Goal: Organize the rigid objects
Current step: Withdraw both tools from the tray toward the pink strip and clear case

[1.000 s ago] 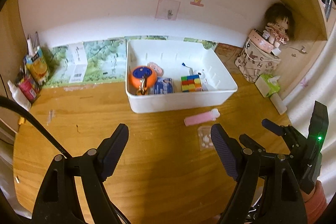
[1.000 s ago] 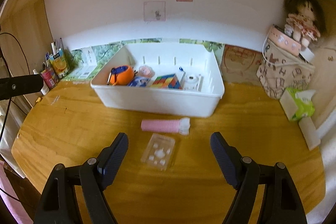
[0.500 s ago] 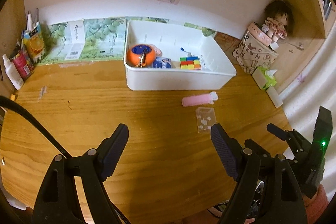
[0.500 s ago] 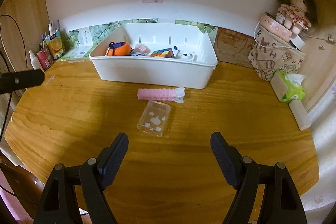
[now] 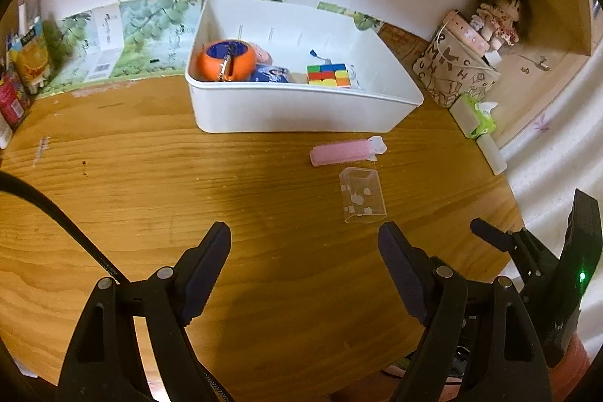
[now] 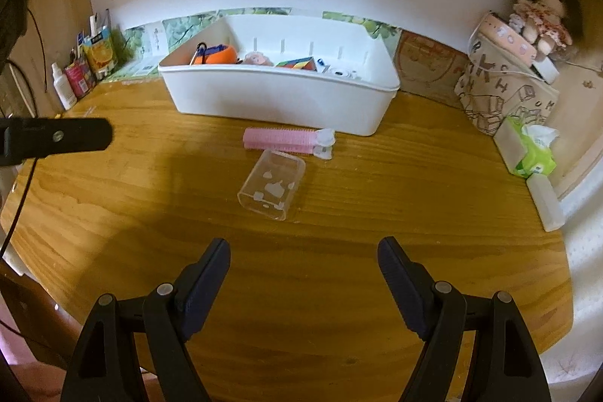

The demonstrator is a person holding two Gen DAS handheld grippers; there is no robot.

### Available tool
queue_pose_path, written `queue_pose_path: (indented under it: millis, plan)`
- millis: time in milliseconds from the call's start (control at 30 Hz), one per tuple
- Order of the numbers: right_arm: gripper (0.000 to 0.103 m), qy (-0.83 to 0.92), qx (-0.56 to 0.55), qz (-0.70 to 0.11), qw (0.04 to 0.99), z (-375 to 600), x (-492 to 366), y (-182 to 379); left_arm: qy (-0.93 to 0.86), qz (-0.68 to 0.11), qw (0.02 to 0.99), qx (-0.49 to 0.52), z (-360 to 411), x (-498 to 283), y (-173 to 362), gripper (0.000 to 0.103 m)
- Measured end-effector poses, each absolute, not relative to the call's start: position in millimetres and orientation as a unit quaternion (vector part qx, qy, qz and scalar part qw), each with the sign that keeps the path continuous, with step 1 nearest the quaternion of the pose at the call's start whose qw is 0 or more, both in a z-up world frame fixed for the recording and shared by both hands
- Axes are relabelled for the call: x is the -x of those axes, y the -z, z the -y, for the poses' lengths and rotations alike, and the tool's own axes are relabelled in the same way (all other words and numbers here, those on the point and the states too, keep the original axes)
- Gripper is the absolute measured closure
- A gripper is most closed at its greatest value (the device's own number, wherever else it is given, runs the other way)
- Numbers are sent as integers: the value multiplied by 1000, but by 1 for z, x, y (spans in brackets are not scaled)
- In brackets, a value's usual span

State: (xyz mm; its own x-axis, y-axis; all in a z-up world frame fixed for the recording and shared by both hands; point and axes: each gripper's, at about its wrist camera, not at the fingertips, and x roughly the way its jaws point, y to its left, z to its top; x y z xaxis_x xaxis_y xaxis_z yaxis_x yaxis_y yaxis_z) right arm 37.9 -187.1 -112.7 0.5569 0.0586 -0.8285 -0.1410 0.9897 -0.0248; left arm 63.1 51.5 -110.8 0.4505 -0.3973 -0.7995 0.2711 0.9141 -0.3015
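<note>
1. At far left against the wall: a white bottle (image 6: 63, 92), a red packet (image 6: 79, 78), a glossy juice carton (image 6: 98, 53) printed with an orange; behind them a leaf-patterned strip (image 5: 150, 25) along the wall's foot.
2. Left gripper (image 5: 304, 264): black, ribbed pads, jaws spread wide, holding nothing; poised over bare grained wood of the table (image 5: 150, 183).
3. White bin (image 5: 286, 117): smooth rectangular plastic, rounded corners, standing at the back of the table; inside, from left, a round orange case (image 5: 226, 61) with a metal clip, a blue item (image 5: 269, 75), a colour cube (image 5: 327, 75).
4. Pink comb (image 6: 280, 138): ridged bar with a white end, lying flat just in front of the bin.
5. Clear box (image 6: 272, 189): transparent, rounded-rectangular, white specks on it, lying on its side just beside the comb, nearer the grippers.
6. Right gripper (image 6: 303, 268): same black build, released and empty, jaws wide, aimed toward the clear box, well apart from it.
7. At right: a letter-printed fabric bag (image 6: 505, 93), a doll (image 6: 542, 14) sitting on it, a green tissue pack (image 6: 531, 153).
</note>
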Motion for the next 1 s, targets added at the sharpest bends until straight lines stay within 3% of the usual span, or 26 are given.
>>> queue_pose_path:
  millis: [567,1000]
  plan:
    - [22,-212,92,-475,849,169,-80,143,205,-513,833,35,-5,-128,145,20]
    - [19,-211,76,-472,853,175,-104,167,237,-516,822,-43,26,-163,162,20]
